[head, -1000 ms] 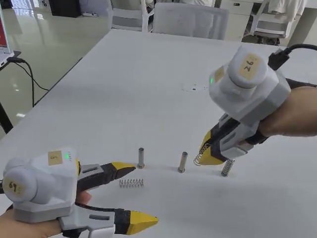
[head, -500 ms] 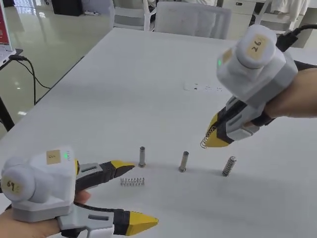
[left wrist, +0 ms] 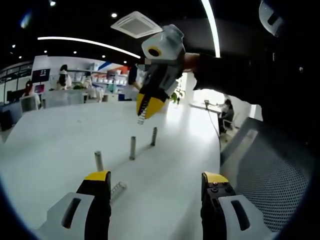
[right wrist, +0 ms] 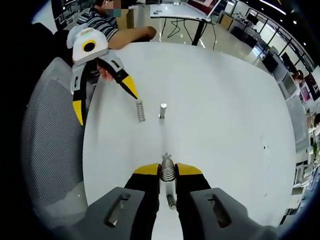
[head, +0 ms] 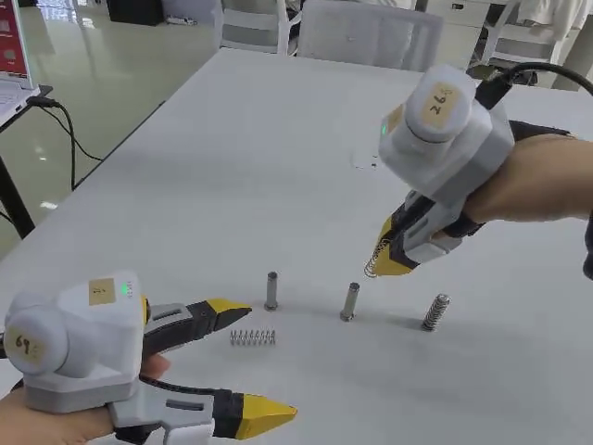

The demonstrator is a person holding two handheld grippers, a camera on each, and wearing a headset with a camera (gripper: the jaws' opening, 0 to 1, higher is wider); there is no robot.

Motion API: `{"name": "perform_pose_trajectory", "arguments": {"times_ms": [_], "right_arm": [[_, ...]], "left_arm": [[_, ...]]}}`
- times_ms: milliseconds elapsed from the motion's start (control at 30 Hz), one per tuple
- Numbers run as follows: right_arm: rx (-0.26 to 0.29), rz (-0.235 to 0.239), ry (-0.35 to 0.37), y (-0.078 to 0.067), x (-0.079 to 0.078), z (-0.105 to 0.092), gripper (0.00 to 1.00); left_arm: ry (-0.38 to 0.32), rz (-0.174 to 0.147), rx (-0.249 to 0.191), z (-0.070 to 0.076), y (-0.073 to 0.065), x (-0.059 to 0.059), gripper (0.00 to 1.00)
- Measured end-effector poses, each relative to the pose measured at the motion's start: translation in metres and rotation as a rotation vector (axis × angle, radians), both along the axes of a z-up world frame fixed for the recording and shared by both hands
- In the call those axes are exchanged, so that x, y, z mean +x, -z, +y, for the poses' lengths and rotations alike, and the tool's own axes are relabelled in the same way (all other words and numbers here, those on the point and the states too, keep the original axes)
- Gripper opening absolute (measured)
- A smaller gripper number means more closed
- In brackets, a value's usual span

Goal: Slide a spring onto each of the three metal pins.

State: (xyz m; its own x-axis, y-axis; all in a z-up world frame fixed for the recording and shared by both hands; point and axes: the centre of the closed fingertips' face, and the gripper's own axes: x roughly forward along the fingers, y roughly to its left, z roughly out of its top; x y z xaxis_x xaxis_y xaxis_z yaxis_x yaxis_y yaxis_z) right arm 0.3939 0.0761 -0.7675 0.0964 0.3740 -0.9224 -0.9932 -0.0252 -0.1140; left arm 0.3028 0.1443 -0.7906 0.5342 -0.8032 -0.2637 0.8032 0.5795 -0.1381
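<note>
Finished 1 pin (head: 435,312) of 3. Clamping spring 2 (head: 373,262) in right gripper (head: 394,264) above middle pin (head: 350,301), holding left gripper (head: 267,359) agape.

I work at a white tabletop (head: 232,158). Two grey chairs (head: 366,37) stand at its far end. A small flat white thing (head: 364,162) lies on it; what it is I cannot tell. To my left there is a laptop (head: 11,69), and a black cable (head: 72,148) hangs down toward the glossy floor (head: 120,56). The left gripper view has a ceiling vent (left wrist: 136,24), a long light strip (left wrist: 210,25) and a grey mesh chair back (left wrist: 272,165). In the right gripper view a person in a striped shirt (right wrist: 106,22) rests one forearm on the tabletop.
</note>
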Motion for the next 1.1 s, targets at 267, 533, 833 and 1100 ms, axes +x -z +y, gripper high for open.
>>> {"name": "perform_pose_trajectory", "arguments": {"times_ms": [267,533,833,1100], "right_arm": [[-0.023,0.013,-0.018,0.011,0.001,0.007,0.08],[-0.041,0.019,-0.030,0.020,0.004,0.010,0.08],[-0.069,0.018,-0.037,0.028,0.008,0.010,0.08],[-0.093,0.023,-0.040,0.035,0.006,0.009,0.08]], "left_arm": [[-0.009,0.003,0.001,0.003,0.001,0.000,0.69],[-0.017,0.004,0.000,0.006,0.002,0.001,0.69],[-0.029,0.007,-0.003,0.009,0.003,0.000,0.68],[-0.035,0.009,-0.003,0.011,0.005,-0.001,0.67]]}}
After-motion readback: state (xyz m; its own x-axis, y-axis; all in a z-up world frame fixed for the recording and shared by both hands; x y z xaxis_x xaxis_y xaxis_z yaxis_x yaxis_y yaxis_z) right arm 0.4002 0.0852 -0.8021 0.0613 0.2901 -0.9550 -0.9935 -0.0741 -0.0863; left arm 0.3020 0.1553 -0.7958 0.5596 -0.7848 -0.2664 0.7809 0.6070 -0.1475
